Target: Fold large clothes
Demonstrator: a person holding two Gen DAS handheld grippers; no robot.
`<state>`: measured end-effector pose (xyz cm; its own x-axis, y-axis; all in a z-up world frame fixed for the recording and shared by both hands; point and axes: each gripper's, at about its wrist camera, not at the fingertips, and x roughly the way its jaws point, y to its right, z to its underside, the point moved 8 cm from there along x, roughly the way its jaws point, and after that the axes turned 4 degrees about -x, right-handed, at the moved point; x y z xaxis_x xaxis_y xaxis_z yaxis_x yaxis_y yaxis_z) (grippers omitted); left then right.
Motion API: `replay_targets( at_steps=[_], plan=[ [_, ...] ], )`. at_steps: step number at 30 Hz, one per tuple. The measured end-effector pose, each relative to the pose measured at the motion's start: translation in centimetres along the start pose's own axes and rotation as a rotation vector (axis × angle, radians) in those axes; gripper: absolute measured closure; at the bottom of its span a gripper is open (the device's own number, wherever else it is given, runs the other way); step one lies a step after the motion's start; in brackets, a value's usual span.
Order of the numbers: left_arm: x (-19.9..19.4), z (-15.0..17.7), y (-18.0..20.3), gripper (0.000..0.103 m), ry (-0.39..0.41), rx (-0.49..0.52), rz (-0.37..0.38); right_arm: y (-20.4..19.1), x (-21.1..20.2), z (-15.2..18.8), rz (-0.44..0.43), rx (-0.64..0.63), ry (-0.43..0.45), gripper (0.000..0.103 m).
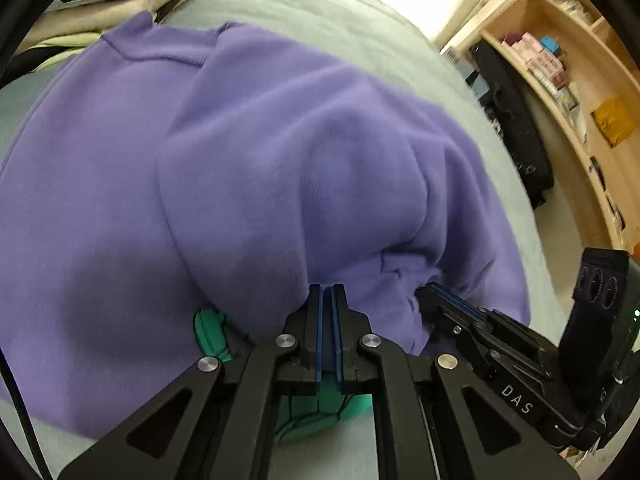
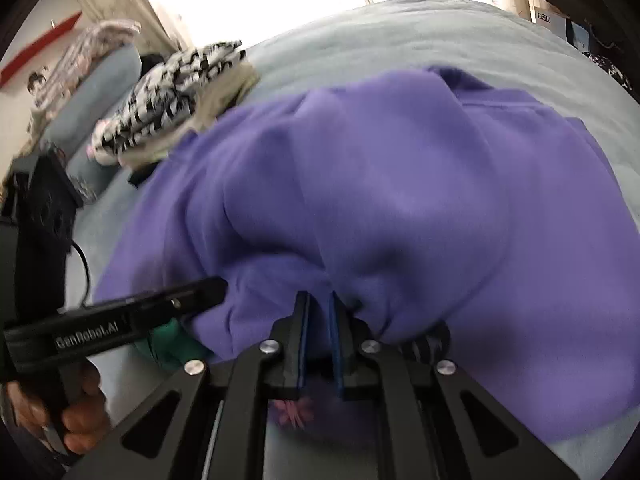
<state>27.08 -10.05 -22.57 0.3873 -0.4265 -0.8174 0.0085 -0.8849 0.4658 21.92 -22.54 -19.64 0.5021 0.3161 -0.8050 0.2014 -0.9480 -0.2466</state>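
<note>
Hard to see much under the purple sweatshirt (image 1: pixel 248 168), since it bunches up right at the fingertips and covers most of the pale blue bedspread (image 1: pixel 328 12). Something green (image 1: pixel 210 330) pokes out from under its near hem, also showing beneath the left gripper (image 1: pixel 328 294), but I can't tell what it is. In the right wrist view there's a pinkish blurry scrap (image 2: pixel 294 410) under the tool, no idea what that is either, and that whole view is smeared.

The left gripper has its jaws pressed together, pinching a fold of the sweatshirt's near edge between the blue pads. The right gripper (image 2: pixel 318 300) looks nearly closed too, with purple cloth bunched at its tips, so it's clamped on the same hem just beside the other. A hand (image 2: pixel 76 412) shows at the lower left of the right wrist view, wrapped around the left tool's handle.

Around it: a stack of folded clothes (image 2: pixel 172 96) with a black and white print on top sits at the sweatshirt's far corner. A wooden shelf unit (image 1: pixel 560 80) stands off to the right, with a black case (image 1: pixel 516 128) leaning at its foot.
</note>
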Motion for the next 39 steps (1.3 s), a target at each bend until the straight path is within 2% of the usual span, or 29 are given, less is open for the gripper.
replay_targets(
  at_steps=[3, 7, 12, 16, 19, 24, 27, 28, 30, 33, 36, 39],
  plan=[
    [0.5, 0.0, 0.3, 0.099, 0.004, 0.034, -0.026, 0.0, -0.1, 0.7, 0.011, -0.021, -0.004, 0.099],
    [0.5, -0.3, 0.6, 0.099, 0.012, 0.037, -0.046, -0.2, -1.4, 0.0, -0.033, 0.0, -0.006, 0.098],
    [0.3, 0.2, 1.1, 0.099, 0.031, 0.079, -0.078, -1.6, -3.9, -2.0, -0.095, 0.004, 0.077, 0.095],
    [0.4, 0.4, 1.7, 0.099, 0.044, 0.095, -0.101, -2.4, -3.3, -3.5, -0.116, -0.001, 0.085, 0.095],
    [0.4, 0.7, 2.1, 0.099, 0.047, 0.097, -0.102, -3.1, -3.2, -4.7, -0.174, 0.003, 0.097, 0.095],
    [0.5, 0.7, 2.2, 0.099, 0.055, 0.089, -0.104, -4.1, -1.4, -7.3, -0.236, -0.062, 0.108, 0.095],
    [0.4, 0.9, 1.8, 0.099, 0.06, 0.104, -0.113, -3.5, 1.3, -8.2, -0.208, -0.092, 0.063, 0.1],
    [0.4, 1.0, 1.9, 0.1, 0.062, 0.112, -0.117, -3.2, 2.1, -8.4, -0.181, -0.11, 0.051, 0.103],
    [0.3, 1.1, 2.3, 0.1, 0.066, 0.12, -0.12, -2.6, 3.6, -8.9, -0.081, -0.165, 0.043, 0.103],
    [0.3, 1.2, 2.6, 0.1, 0.068, 0.12, -0.119, -2.1, 5.0, -9.3, -0.006, -0.229, 0.042, 0.103],
    [0.1, 1.2, 2.7, 0.1, 0.06, 0.113, -0.116, -1.8, 4.8, -9.4, -0.008, -0.237, 0.032, 0.103],
    [-0.8, 0.8, 3.1, 0.099, 0.039, 0.109, -0.106, -2.0, 3.1, -9.5, -0.105, -0.18, 0.029, 0.103]
  ],
)
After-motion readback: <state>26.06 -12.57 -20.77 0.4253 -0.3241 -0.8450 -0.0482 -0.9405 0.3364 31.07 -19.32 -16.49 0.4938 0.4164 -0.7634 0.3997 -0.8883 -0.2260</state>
